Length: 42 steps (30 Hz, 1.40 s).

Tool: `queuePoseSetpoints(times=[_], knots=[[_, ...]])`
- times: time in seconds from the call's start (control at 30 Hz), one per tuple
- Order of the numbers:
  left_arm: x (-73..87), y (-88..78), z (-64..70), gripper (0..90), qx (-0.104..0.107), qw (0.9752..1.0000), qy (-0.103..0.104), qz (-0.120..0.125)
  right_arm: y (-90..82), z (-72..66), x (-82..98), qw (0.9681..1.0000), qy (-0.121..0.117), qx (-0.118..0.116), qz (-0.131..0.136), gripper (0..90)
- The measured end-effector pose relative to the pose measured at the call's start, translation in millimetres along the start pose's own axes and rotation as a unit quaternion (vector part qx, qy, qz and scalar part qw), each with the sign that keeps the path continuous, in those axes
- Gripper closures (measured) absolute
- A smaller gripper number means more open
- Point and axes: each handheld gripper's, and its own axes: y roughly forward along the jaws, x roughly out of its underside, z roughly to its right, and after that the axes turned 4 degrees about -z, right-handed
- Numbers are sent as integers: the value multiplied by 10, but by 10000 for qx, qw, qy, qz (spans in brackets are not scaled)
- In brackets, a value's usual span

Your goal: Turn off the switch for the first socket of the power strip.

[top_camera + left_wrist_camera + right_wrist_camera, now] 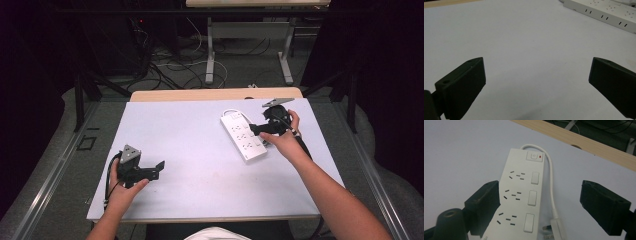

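We have a white power strip (243,136) lying flat on the pale sheet (200,165) that covers the table (215,94), toward the far right part of it, its long side running slantwise. In the right gripper view the power strip (520,197) shows three rows of sockets, each with a rocker switch beside it, and a main button with a small red light at the far end. Its white cord (551,182) loops out from that end and runs back along the strip's side to the plug (554,227), which lies on the sheet just beside the near end (prongs bare).

Our right gripper (256,129) hovers over the strip, its jaws spread wide with the strip and cord seen between them; we hold nothing in it. One jaw sits at the strip's edge, though we cannot tell whether it touches.

Our left gripper (159,167) rests low over the near left part of the sheet, well apart from the strip, jaws also wide open and holding nothing.
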Motion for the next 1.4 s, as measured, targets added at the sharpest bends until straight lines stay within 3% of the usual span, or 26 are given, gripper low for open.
queuePoseSetpoints(times=[0.63, 1.4], knots=[[1, -1, -10, 12, -17, 10000, 43, -10, 186, 38, -81, 9998, 36, 13, -177, 182], [2, 16, -2, 12, 25, 10000, 0, -15, 431, 56, -202, 9995, -35, 41, -298, 284]])
